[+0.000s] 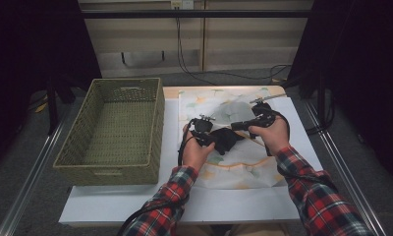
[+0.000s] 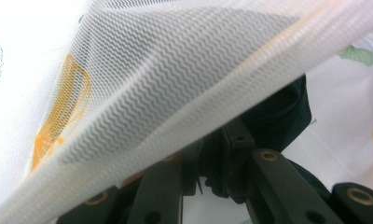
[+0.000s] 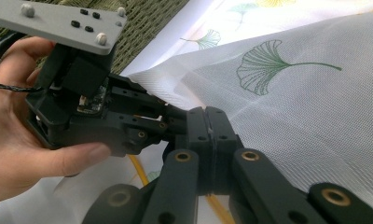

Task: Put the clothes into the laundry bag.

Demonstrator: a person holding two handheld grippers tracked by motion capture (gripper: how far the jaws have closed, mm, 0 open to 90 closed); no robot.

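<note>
Where the high view looks down on the white table (image 1: 135,206), a mesh laundry bag (image 1: 234,169) printed with ginkgo leaves lies beside a woven basket (image 1: 117,130); left gripper (image 1: 219,139) and right gripper (image 1: 236,126) meet over a raised fold. Left gripper view: mesh with a thick seam (image 2: 184,126) drapes across the jaws, clamped between them. Right gripper view: right gripper (image 3: 208,128) pinched fully closed on the mesh (image 3: 287,107), left gripper (image 3: 175,122) touching it, hand (image 3: 21,154) behind.
</note>
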